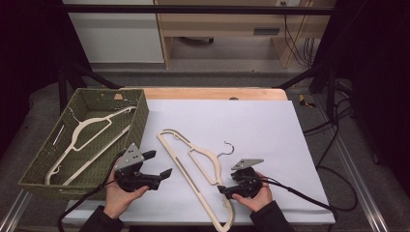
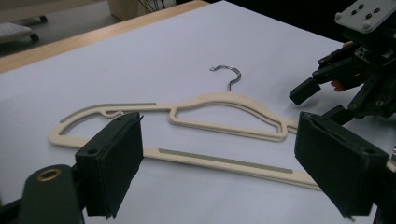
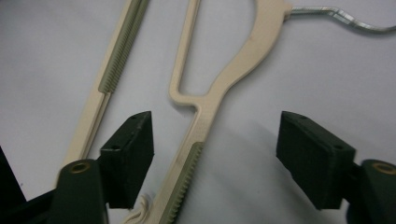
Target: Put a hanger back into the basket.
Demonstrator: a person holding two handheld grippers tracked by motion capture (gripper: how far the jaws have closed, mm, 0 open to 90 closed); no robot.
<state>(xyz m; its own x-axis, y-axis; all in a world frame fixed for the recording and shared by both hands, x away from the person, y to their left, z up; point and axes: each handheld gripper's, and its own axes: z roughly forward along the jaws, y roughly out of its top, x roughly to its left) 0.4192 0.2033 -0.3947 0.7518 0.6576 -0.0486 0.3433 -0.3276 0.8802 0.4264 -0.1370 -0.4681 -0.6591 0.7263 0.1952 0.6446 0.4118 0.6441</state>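
Observation:
A cream plastic hanger (image 1: 193, 186) with a metal hook lies flat on the white sheet (image 1: 251, 125), running from the middle toward the near edge. My left gripper (image 1: 158, 164) hovers just left of it, jaws open and empty; in the left gripper view the hanger (image 2: 224, 100) lies ahead of the left gripper (image 2: 224, 149). My right gripper (image 1: 226, 183) sits low at the hanger's near end, beside the hook side. In the right gripper view one hanger (image 3: 252, 42) arm runs between the right gripper's (image 3: 217, 135) open jaws, with a gap on both sides.
A green woven basket (image 1: 140, 116) stands at the left with a second cream hanger (image 1: 89, 130) inside it. The right gripper (image 2: 317, 77) shows at the top right of the left gripper view. Cables trail off the near edge.

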